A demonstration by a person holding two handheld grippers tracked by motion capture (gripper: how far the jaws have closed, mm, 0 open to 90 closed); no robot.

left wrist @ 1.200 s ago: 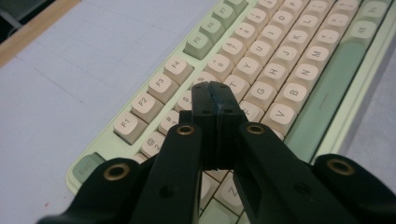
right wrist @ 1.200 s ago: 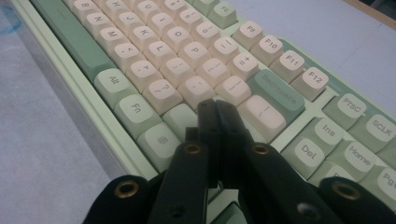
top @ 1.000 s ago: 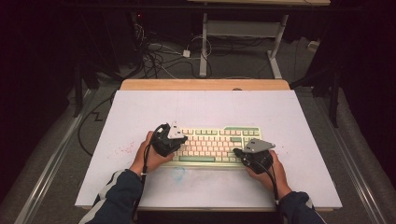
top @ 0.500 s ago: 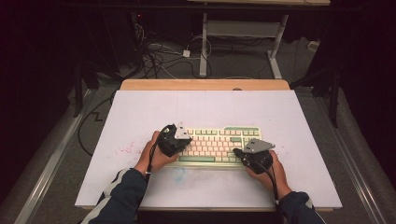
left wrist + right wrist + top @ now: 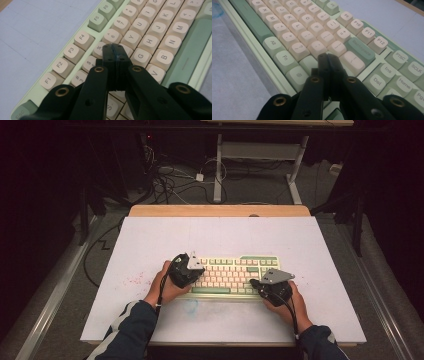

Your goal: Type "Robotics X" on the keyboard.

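A cream and pale-green keyboard [image 5: 235, 275] lies on the white table top [image 5: 220, 235], near the front. My left gripper [image 5: 194, 270] hangs over the keyboard's left end, jaws shut together with nothing between them. In the left gripper view its tips [image 5: 114, 47] sit just above the cream keys [image 5: 140, 56] around the number 5 and the letter rows. My right gripper [image 5: 256, 284] is over the right end, also shut and empty. In the right gripper view its tips [image 5: 326, 56] hover by the green Backspace key [image 5: 359, 50] and the large cream key under it.
The table's wooden back edge [image 5: 220, 211] runs along the far side. Beyond it, cables [image 5: 165, 180] and a desk frame [image 5: 260, 155] stand on the dark floor. Faint pink marks [image 5: 132, 281] stain the table left of the keyboard.
My left gripper has shifted slightly right, further over the keyboard's left end. The right gripper has stayed where it was.
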